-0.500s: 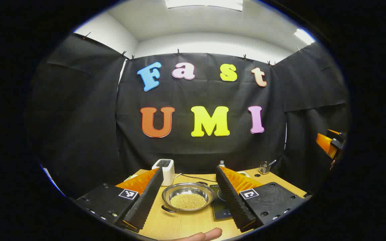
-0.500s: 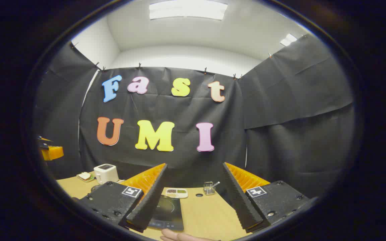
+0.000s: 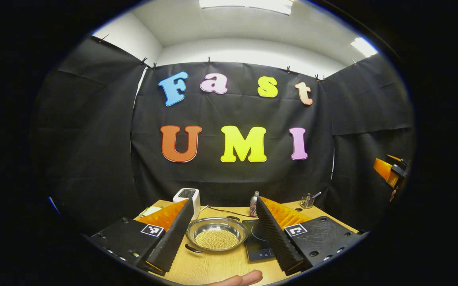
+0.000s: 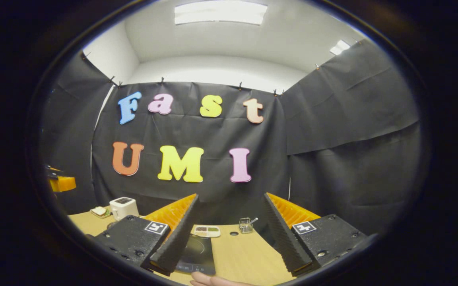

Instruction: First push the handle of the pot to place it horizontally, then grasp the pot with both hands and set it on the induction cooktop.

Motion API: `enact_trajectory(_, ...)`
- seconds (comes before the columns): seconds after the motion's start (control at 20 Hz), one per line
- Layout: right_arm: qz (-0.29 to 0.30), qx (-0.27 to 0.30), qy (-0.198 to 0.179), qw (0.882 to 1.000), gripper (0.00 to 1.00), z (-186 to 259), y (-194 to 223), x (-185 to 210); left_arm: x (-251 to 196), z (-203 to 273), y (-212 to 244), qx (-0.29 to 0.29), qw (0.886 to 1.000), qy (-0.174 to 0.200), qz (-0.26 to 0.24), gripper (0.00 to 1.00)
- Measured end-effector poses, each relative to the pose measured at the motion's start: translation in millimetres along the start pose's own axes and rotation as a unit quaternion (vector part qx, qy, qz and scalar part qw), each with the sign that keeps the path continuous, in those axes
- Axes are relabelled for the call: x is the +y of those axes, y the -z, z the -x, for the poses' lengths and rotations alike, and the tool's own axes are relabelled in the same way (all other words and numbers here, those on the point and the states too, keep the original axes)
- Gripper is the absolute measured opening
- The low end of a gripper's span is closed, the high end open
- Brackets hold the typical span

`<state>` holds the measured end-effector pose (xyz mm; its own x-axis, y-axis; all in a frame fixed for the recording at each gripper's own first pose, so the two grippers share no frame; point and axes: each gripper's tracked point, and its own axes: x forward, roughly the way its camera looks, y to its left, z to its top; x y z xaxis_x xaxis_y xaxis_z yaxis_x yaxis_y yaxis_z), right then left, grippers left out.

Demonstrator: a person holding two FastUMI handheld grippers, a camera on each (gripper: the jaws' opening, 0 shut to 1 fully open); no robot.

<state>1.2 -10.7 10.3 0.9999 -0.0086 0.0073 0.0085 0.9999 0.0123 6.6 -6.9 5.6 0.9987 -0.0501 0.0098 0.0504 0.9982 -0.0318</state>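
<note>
Where the left gripper view looks down over the wooden table (image 3: 221, 267), the left hand-held gripper (image 3: 221, 232) hangs above it with its fingers spread wide and nothing between them. At the far left of that view a small plate (image 3: 151, 211) lies near the table's edge, and just right of it a white toaster (image 3: 188, 197) stands against the back wall. In front of the toaster sits the pot (image 3: 216, 237), a shallow steel pan holding yellow grains, with one dark handle (image 3: 193, 249) at its near-left rim. Directly to its right, just beside it, lies the black induction cooktop (image 3: 257, 243), partly hidden by the gripper's right finger. A small bottle (image 3: 255, 198) stands behind the cooktop, and a glass holder (image 3: 307, 200) sits farther right. A fingertip (image 3: 241, 279) shows at the bottom edge.

In the right gripper view, the right hand-held gripper (image 4: 227, 234) is likewise wide open and empty above the table (image 4: 241, 254). From left: the toaster (image 4: 123, 206), the cooktop (image 4: 195, 252), a small dish (image 4: 207, 230), the glass holder (image 4: 246, 225).
</note>
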Motion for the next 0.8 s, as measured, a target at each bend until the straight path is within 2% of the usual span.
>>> enact_trajectory(0.15, -0.001, -0.001, -0.001, 1.0, 0.97, -3, -4, -2, -4, -5, -1, -0.005, 1.0, 0.012, 0.007, 0.95)
enact_trajectory(0.35, -0.003, -0.006, -0.002, 1.0, 0.97, -3, -4, -2, 11, -18, 1, -0.015, 1.0, -0.016, -0.015, 0.94)
enact_trajectory(0.45, -0.004, -0.003, -0.002, 1.0, 0.97, -5, -3, -3, 8, -26, 8, -0.01, 1.0, -0.008, -0.017, 0.89)
enact_trajectory(0.55, -0.004, -0.003, -0.001, 1.0, 0.97, -7, -2, -2, 11, -34, 19, 0.004, 1.0, -0.007, -0.006, 0.68)
enact_trajectory(0.65, -0.006, -0.003, -0.001, 1.0, 0.97, -9, -1, -3, 16, -46, 31, 0.013, 1.0, -0.01, 0.0, 0.6)
enact_trajectory(0.8, -0.008, 0.003, -0.004, 1.0, 0.97, -11, 4, 0, 31, -60, 59, 0.056, 0.998, -0.023, 0.019, 0.06)
